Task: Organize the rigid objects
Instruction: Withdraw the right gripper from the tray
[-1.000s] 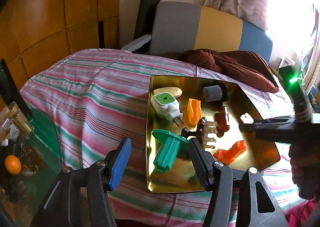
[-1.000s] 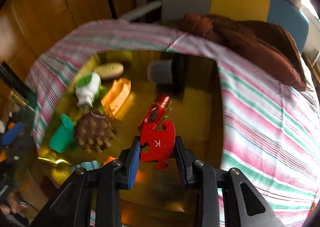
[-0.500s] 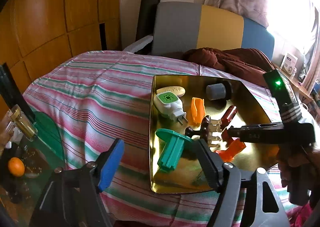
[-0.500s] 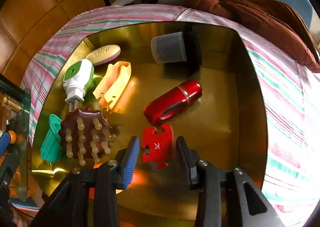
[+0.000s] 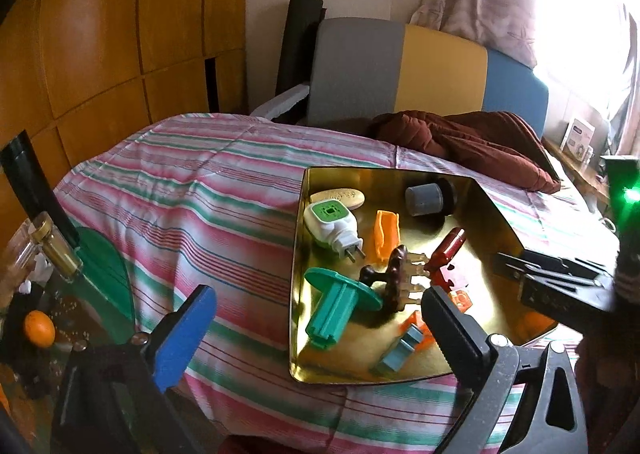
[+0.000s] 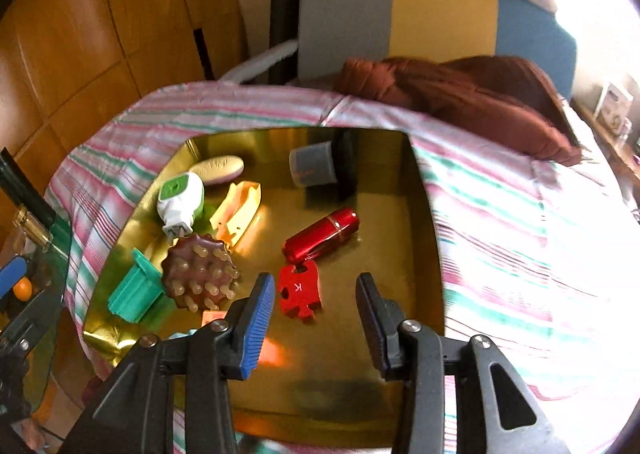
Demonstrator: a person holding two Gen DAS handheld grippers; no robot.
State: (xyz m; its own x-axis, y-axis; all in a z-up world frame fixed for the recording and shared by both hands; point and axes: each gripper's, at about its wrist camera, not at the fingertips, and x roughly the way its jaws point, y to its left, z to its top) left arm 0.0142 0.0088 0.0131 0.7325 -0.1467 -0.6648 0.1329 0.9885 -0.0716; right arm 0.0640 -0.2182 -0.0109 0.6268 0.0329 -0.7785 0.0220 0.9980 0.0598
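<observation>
A gold tray (image 6: 380, 214) lies on the striped bedspread (image 5: 200, 206). A red puzzle piece (image 6: 298, 290) marked K lies flat on the tray, just below a red cylinder (image 6: 322, 236). My right gripper (image 6: 314, 290) hovers over the piece. Its jaws are opening, and neither pad touches the piece. The tray also holds a brown spiked massager (image 6: 198, 274), a teal plastic part (image 5: 336, 310), a white-and-green plug (image 5: 330, 220), an orange holder (image 5: 386, 234), a beige oval (image 5: 340, 198) and a grey cup (image 5: 424, 200). My left gripper (image 5: 316, 298) is at the tray's near edge with its jaws opening wide. It grips nothing.
A glass side table (image 5: 100, 266) at the left holds an orange (image 5: 38, 328) and a gold-capped bottle (image 5: 52, 246). A brown blanket (image 5: 472, 142) is heaped beyond the tray, and a grey, yellow and blue headboard (image 5: 420, 74) stands behind it. Wooden panels (image 5: 100, 34) line the left wall.
The right gripper has let go of the red puzzle piece, which now lies on the tray, and has drawn back and up. The left gripper's jaws have spread much wider.
</observation>
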